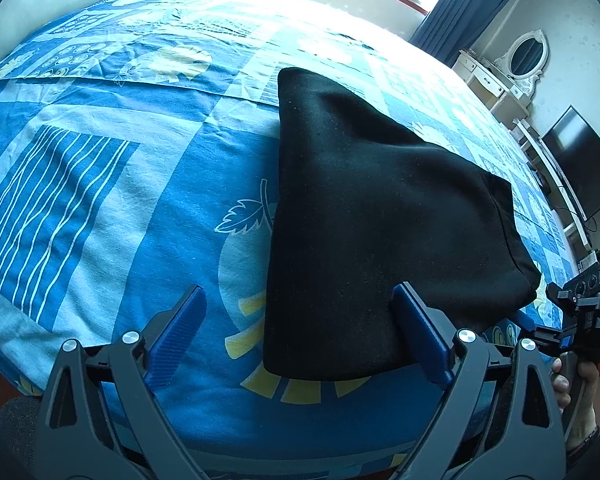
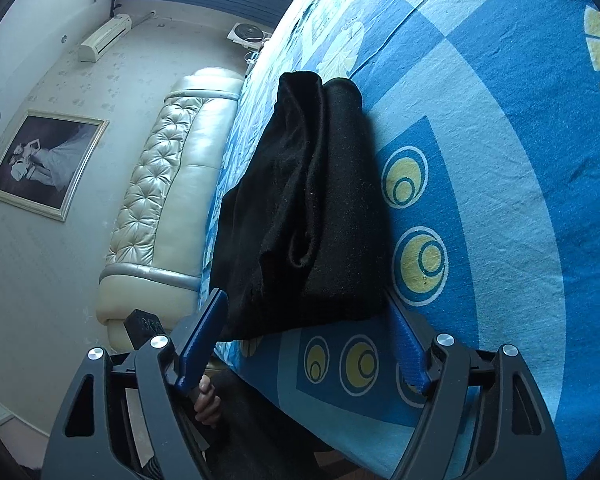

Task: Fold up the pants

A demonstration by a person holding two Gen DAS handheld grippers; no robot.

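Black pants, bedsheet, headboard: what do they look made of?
Black pants: soft matte knit, probably cotton or fleece; lint specks, limp thick folds.
Bedsheet: thin woven printed cotton, judging by fine creases and flat print.
Headboard: glossy cream leather or faux leather, tufted; which one can't be told.
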